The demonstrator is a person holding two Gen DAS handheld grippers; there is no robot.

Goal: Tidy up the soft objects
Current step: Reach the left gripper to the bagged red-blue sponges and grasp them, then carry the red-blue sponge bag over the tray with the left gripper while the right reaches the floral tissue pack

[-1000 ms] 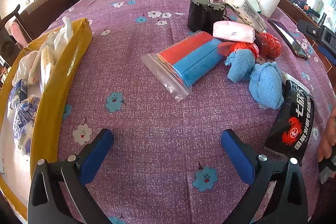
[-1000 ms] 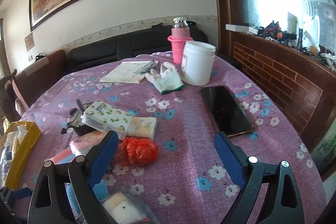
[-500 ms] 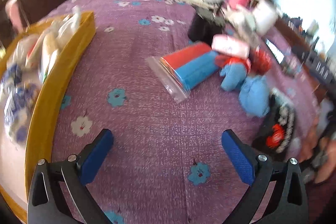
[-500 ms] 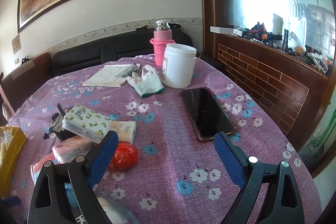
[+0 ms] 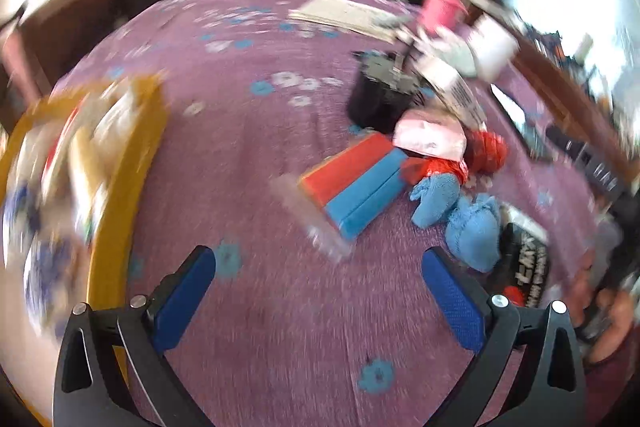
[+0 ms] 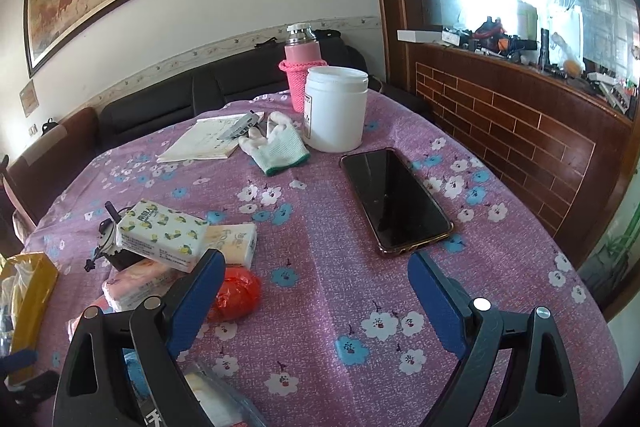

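Note:
My left gripper (image 5: 318, 291) is open and empty above the purple flowered tablecloth; the view is blurred by motion. Ahead of it lie a clear bag of red and blue sponges (image 5: 356, 187), two blue cloths (image 5: 472, 227), a pink tissue pack (image 5: 430, 139) and a red bundle (image 5: 486, 151). A yellow box (image 5: 120, 183) with soft packs stands at the left. My right gripper (image 6: 312, 299) is open and empty. Near its left finger lie the red bundle (image 6: 236, 293), the pink pack (image 6: 136, 285), a lemon-print tissue pack (image 6: 162, 235) and a white glove (image 6: 276, 143).
A black phone (image 6: 394, 197), a white jar (image 6: 336, 109), a pink-sleeved flask (image 6: 302, 67) and papers (image 6: 208, 143) lie on the table's far side. A black device (image 5: 380, 99) stands behind the sponges. A black printed bag (image 5: 524, 267) lies at the right. A sofa stands behind.
The left gripper has swung and drawn back, so its view is blurred and the sponges look farther off. The right gripper has turned right, toward the phone. Both stay open.

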